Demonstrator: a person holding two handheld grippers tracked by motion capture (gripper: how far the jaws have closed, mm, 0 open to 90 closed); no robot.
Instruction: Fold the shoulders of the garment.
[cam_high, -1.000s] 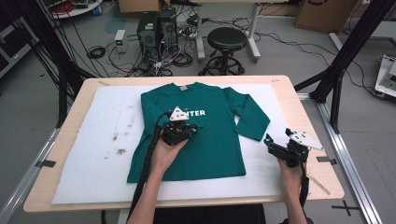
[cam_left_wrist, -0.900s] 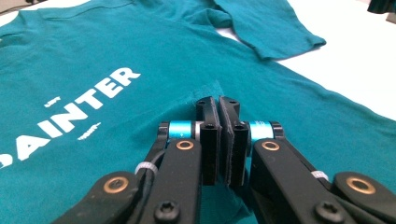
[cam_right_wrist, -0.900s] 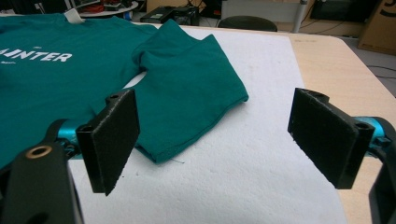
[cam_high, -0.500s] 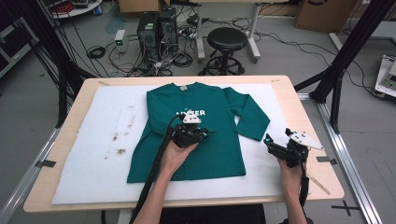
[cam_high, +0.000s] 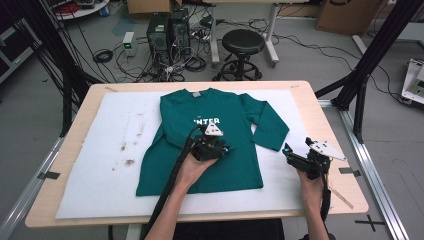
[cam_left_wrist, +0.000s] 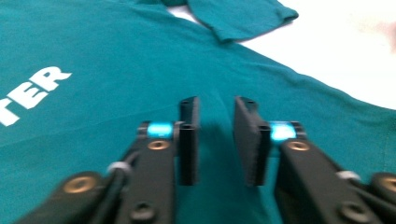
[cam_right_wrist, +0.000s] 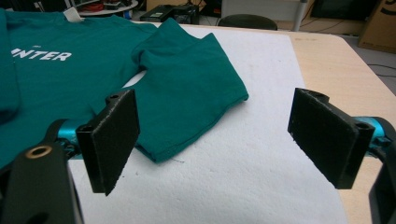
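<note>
Two hand-held grippers are at work over a green long-sleeved shirt (cam_high: 200, 145). The left hand-held gripper (cam_left_wrist: 215, 140) hovers low over the shirt's chest, its jaws parted by a narrow gap with only flat cloth between them and nothing pinched. The right hand-held gripper (cam_right_wrist: 215, 140) sits at about 4 o'clock from the shirt, over the white mat (cam_high: 95, 185), jaws spread wide and empty, aimed at the sleeve (cam_right_wrist: 187, 93) that lies folded just ahead of it.

The shirt lies spread face up on the mat at the middle of the table (cam_high: 340, 125), collar toward 12 o'clock. This looks like the start of a fold: the next move probably calls for each gripper to come down and pinch cloth, the right one at the sleeve's near edge.

The white lettering (cam_high: 208, 121) is partly covered by the left gripper in the high view, and the left gripper view is blurred.
</note>
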